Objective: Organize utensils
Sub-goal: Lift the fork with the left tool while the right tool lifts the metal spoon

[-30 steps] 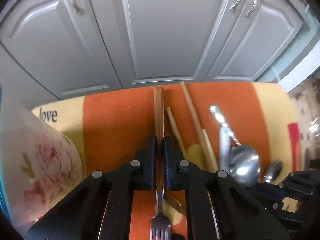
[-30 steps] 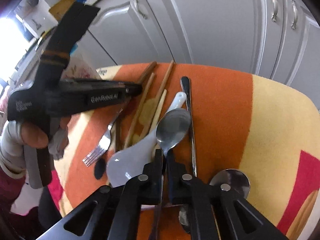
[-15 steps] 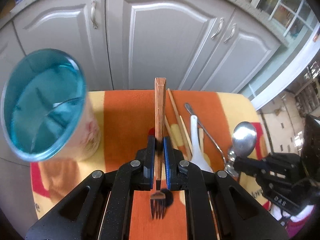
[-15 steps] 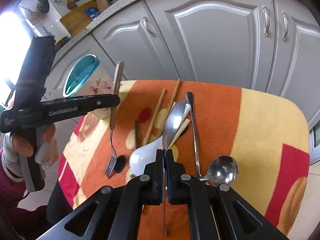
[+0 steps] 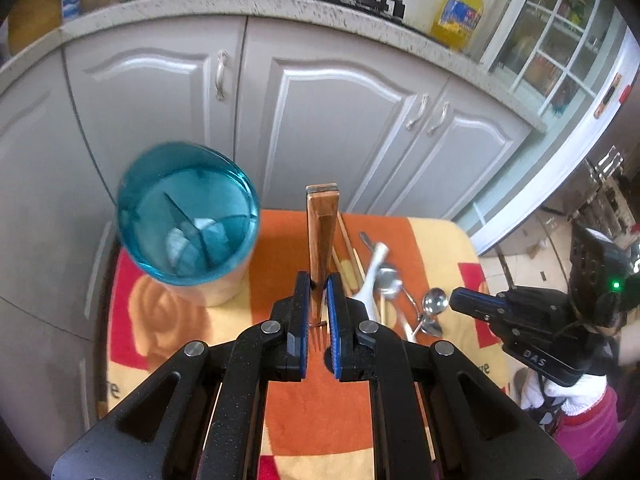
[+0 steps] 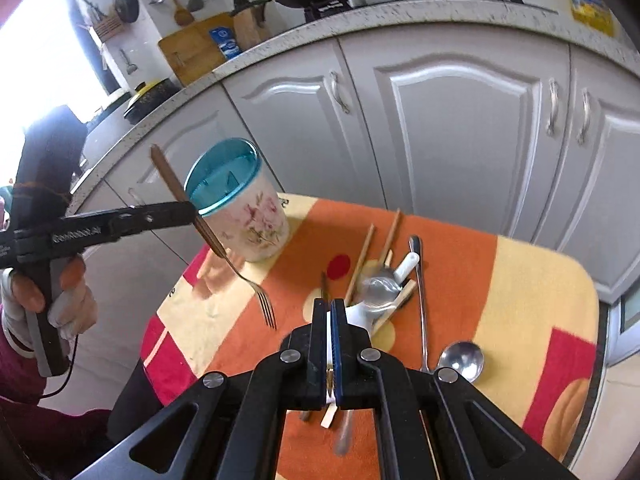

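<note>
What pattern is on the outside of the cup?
Pink flowers on white cup, seen best in right wrist view.

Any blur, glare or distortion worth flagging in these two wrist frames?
Left wrist view: the blue-rimmed cup is smeared by motion blur; fisheye bends the cabinet doors; the fork in the left gripper stays sharp. Right wrist view: the window at upper left is blown out to white; a utensil tip below the right gripper is blurred; the counter edge curves strongly.
</note>
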{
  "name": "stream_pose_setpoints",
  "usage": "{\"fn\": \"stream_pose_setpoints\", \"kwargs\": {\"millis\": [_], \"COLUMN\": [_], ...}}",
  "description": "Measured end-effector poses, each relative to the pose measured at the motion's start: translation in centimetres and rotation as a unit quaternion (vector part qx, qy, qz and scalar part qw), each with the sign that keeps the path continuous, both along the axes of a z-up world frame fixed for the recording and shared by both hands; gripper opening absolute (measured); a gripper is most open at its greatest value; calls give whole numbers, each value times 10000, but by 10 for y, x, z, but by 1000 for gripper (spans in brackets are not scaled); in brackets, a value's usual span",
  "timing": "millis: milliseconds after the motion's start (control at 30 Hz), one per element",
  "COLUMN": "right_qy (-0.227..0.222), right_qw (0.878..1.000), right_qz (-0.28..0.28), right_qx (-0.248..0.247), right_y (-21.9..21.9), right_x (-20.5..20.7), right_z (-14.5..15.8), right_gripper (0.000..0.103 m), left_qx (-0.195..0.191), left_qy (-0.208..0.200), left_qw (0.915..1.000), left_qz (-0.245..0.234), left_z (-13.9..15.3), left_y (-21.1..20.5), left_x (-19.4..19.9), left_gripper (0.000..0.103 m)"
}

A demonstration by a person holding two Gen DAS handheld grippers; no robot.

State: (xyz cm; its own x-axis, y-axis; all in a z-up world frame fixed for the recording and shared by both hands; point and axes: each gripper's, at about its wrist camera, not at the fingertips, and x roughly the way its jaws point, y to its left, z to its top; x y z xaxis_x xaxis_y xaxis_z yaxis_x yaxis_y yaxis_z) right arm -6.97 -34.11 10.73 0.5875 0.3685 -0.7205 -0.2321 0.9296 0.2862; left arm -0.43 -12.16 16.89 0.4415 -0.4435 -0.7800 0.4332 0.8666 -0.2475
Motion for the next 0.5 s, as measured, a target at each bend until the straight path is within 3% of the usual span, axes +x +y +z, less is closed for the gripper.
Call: {"fn": "stream_pose_setpoints", "kwargs": {"millis": [100,200,367,433,467,500], "right_qy": [115,291,692,777,810,868], "right_qw": [9999,9981,9945,9929,9925,9922], "right_qz": [-40,-272,-662,-783,-813,-839], "right_qx": [-45,-466,-424,-441,-410,-297], "right_y": [3,1,-24,-35,-40,-46], "right_x": [4,8,18,25,29,35], "right_z": [-4,-22,-53,-62,-65,-69], "right_gripper": [2,4,6,15,32,39], "left_qx": [-54,-123,-184,-200,-203,-206], "left_qy": [-12,35,62,74,82,94], "left_qw": [10000,9999,9998,9997,9997,9997], "left_qz": [54,77,91,95,95,98], "left_z": [2,2,5,5,5,5], "left_y": [6,11,19,20,20,20], "left_x": [-2,-4,-5,-5,-4,-4], "left_gripper": [7,7,7,7,7,7]}}
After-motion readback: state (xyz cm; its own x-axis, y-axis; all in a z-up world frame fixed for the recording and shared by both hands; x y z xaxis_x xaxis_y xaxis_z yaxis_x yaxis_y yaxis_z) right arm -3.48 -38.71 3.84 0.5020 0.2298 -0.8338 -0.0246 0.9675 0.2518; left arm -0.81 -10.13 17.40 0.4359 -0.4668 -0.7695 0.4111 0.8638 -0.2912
